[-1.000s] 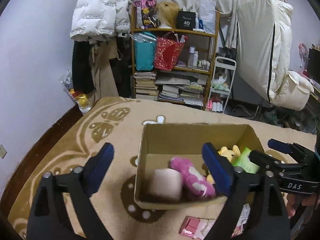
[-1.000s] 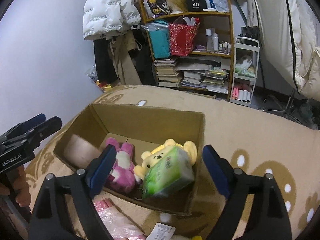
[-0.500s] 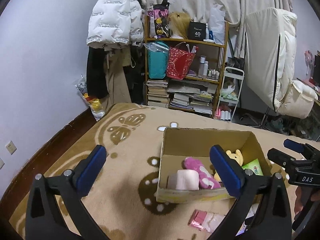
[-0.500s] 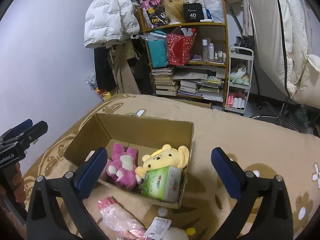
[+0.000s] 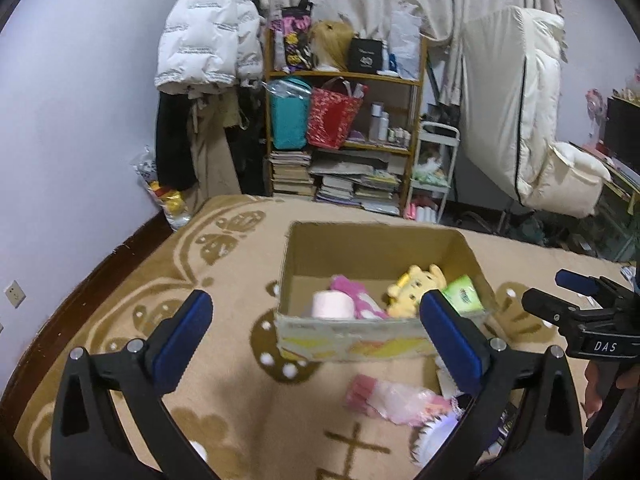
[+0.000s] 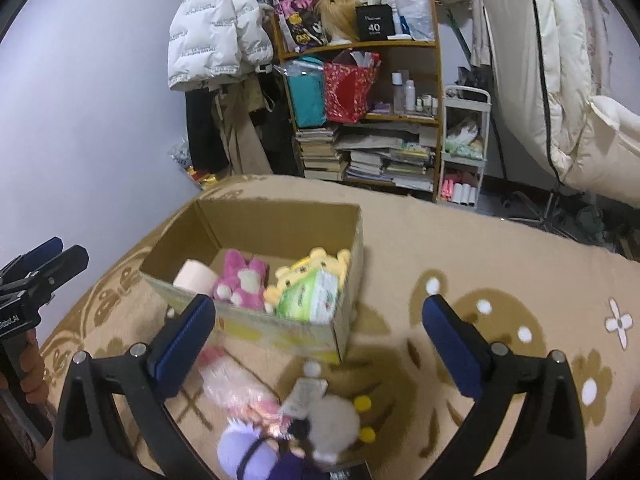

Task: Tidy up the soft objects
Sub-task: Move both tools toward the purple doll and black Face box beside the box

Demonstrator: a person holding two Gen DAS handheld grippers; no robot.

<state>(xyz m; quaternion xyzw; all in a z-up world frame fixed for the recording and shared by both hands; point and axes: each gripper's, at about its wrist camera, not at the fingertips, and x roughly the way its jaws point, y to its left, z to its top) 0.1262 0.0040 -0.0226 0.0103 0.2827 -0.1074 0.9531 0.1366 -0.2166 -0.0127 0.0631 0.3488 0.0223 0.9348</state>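
Observation:
A cardboard box [image 5: 360,240] [image 6: 256,216] sits on the tan blanket. It holds a pale pink roll [image 5: 333,305] [image 6: 195,279], a pink plush [image 5: 358,298] [image 6: 240,280], a yellow plush [image 5: 414,286] [image 6: 312,266] and a green tissue pack [image 5: 464,294] [image 6: 310,298]. In front of the box lie a pink plastic-wrapped pack [image 5: 394,396] [image 6: 236,384] and a purple and grey plush [image 6: 280,440]. My left gripper [image 5: 316,338] is open and empty, in front of the box. My right gripper [image 6: 318,338] is open and empty, above the loose items.
A wooden bookshelf [image 5: 344,132] [image 6: 368,100] with bags, books and bottles stands behind the bed. A white puffer jacket [image 5: 204,32] hangs at the left. A cream duvet [image 5: 520,120] hangs at the right. A small white cart [image 6: 464,148] stands beside the shelf.
Both grippers have pulled back and up from the box. The tissue pack has settled into the box. The loose pink pack and plush have come into view.

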